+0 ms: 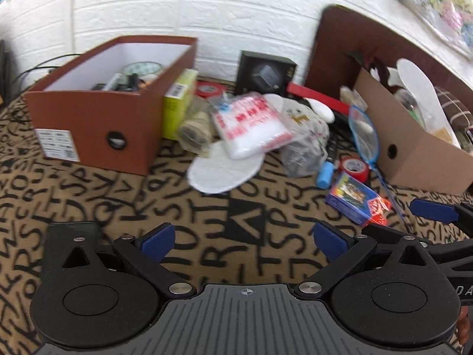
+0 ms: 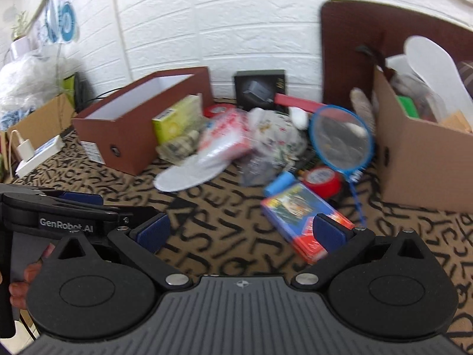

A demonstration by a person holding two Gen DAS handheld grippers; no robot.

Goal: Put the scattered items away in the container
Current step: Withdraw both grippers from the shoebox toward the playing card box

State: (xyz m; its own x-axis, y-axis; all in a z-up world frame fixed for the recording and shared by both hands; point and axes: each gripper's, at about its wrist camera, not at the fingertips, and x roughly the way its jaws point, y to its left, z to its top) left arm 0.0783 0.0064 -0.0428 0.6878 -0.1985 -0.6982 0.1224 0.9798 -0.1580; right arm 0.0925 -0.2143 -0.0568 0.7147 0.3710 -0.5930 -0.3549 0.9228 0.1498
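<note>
1. Shoebox (image 1: pixel 97 124) — the red-brown container, upper left of the left-wrist view and left of centre in the right-wrist view; it stands open-topped on the lettered cloth (image 1: pixel 88 195) and already holds a few small things, among them a round patterned piece, so the tidying appears begun but far from finished.
2. Pile still outside, centre of both views: green carton (image 1: pixel 177 103) leaning against the shoebox, bundle (image 1: pixel 196 131) just beside it, white insole (image 1: pixel 224 168) flat on the cloth, red-and-white packet (image 1: pixel 251 121) lying over it, clear bag (image 1: pixel 304 139), black box (image 1: pixel 266 74) against the wall.
3. Further right, also loose: blue tube (image 1: pixel 325 174), red tape roll (image 1: pixel 354 168), blue net (image 1: pixel 363 133) leaning at the cardboard box (image 1: pixel 414 153), card pack (image 1: pixel 357 201).
4. Left gripper (image 1: pixel 242 241) — jaws wide, nothing between them; it hangs low over bare cloth at lower centre, the pile well ahead, the shoebox ahead and to the upper left.
5. Right gripper (image 2: pixel 239 233) — jaws wide, empty; the card pack (image 2: pixel 304 219) lies nearest, its red end just ahead of the right-hand finger, whether touching cannot be told.
6. Judgement: most of the work remains; the card pack seems the likeliest next pick for the right gripper.
</note>
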